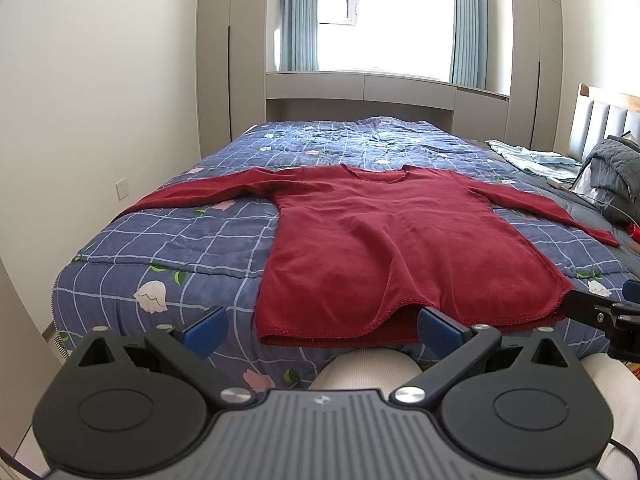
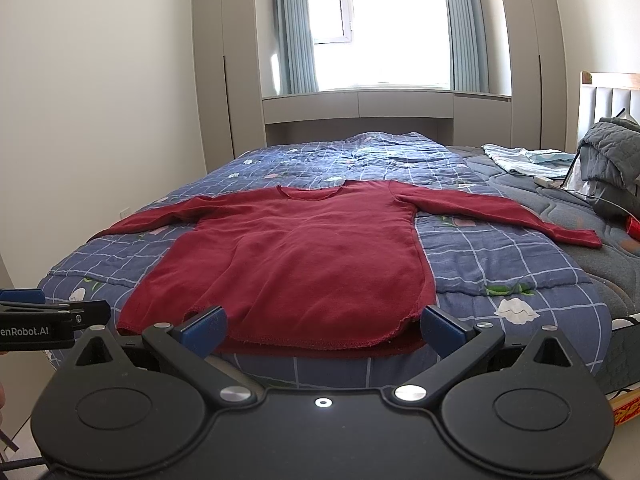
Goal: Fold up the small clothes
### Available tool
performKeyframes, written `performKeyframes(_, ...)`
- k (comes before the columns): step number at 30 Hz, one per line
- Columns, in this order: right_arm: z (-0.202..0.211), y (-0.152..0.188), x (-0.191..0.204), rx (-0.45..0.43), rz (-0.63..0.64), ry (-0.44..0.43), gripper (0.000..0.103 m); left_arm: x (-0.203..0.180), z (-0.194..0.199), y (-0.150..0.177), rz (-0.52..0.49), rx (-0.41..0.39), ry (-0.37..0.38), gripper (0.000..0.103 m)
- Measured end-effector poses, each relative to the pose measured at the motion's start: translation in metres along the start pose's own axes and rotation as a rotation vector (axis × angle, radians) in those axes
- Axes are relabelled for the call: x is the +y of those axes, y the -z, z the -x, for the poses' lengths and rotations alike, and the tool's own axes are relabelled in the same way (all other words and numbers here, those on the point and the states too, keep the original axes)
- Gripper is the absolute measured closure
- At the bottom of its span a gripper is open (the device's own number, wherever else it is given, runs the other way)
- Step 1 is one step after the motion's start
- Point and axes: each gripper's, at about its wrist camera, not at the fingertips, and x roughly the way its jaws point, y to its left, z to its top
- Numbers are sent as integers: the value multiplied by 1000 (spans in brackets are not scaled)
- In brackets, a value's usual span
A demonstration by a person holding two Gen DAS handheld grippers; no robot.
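Observation:
A dark red long-sleeved sweater [image 1: 392, 240] lies flat on the bed, collar far, hem near, both sleeves spread out sideways. It also shows in the right wrist view [image 2: 296, 256]. My left gripper [image 1: 322, 330] is open and empty, just before the hem at the bed's near edge. My right gripper [image 2: 322, 330] is open and empty, also just before the hem. The right gripper shows at the right edge of the left wrist view [image 1: 608, 312]. The left gripper shows at the left edge of the right wrist view [image 2: 44, 316].
The bed has a blue checked quilt [image 1: 180, 248] with flower prints. A grey blanket [image 2: 612, 160], light blue cloth [image 2: 528, 160] and a small red object [image 2: 634, 226] lie at the right by the headboard. A wall stands left; cabinets and a window stand behind.

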Motion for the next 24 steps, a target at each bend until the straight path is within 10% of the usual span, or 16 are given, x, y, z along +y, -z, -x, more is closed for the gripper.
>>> performKeyframes(24, -1, 2, 0, 5, -1, 1, 0, -1, -3, 3, 2, 5, -3, 0)
